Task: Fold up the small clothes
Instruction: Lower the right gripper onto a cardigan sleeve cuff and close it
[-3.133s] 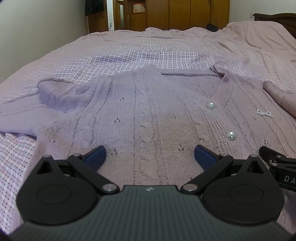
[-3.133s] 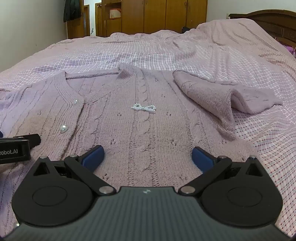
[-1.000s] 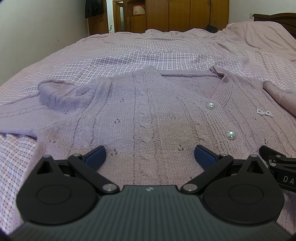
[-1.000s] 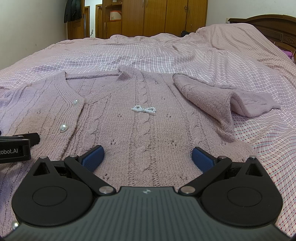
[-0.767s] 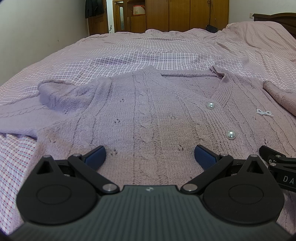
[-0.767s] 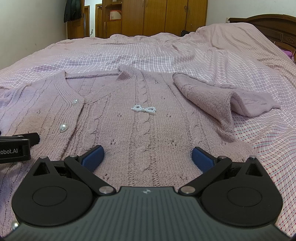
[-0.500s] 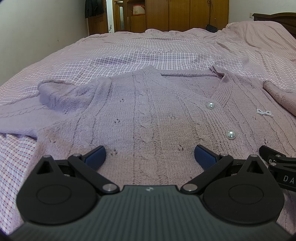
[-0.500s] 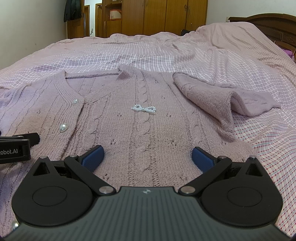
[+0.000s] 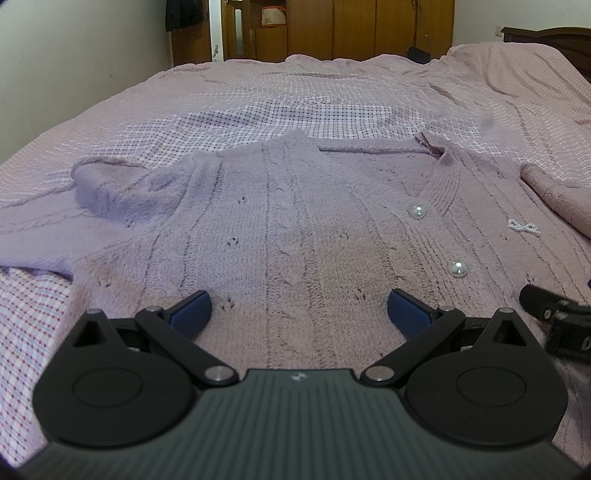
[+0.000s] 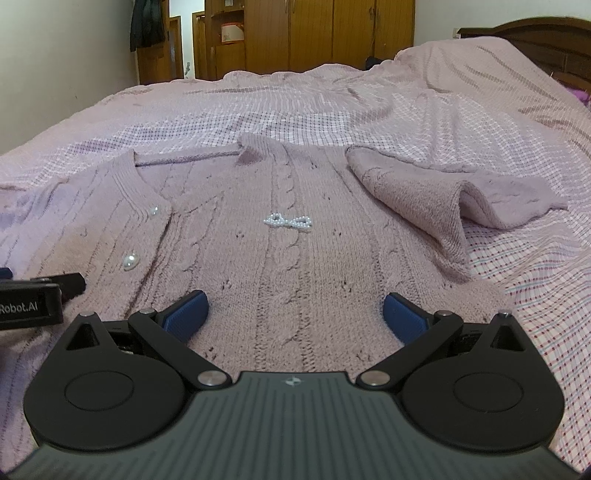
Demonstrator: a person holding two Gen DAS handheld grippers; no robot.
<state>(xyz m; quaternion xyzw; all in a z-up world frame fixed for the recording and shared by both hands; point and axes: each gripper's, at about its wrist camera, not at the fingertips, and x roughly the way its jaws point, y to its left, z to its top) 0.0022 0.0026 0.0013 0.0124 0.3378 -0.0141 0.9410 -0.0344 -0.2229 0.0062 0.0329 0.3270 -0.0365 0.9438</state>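
A lilac cable-knit cardigan (image 9: 295,229) lies flat, front up, on the bed, with pearl buttons (image 9: 457,268) and a pearl bow (image 10: 288,221). It also shows in the right wrist view (image 10: 288,266). Its left sleeve (image 9: 122,192) and right sleeve (image 10: 436,199) are folded in over the body. My left gripper (image 9: 297,312) is open and empty, low over the hem on the left half. My right gripper (image 10: 293,314) is open and empty, low over the hem on the right half. Each gripper shows at the edge of the other's view.
The cardigan lies on a pink checked bedspread (image 9: 332,92) covering the whole bed. A dark wooden headboard (image 10: 535,40) is at the far right. Wooden wardrobes (image 10: 314,33) and a doorway stand beyond the bed; a wall runs along the left.
Almost nothing has changed. Both grippers stay open at the hem, with only slight camera drift.
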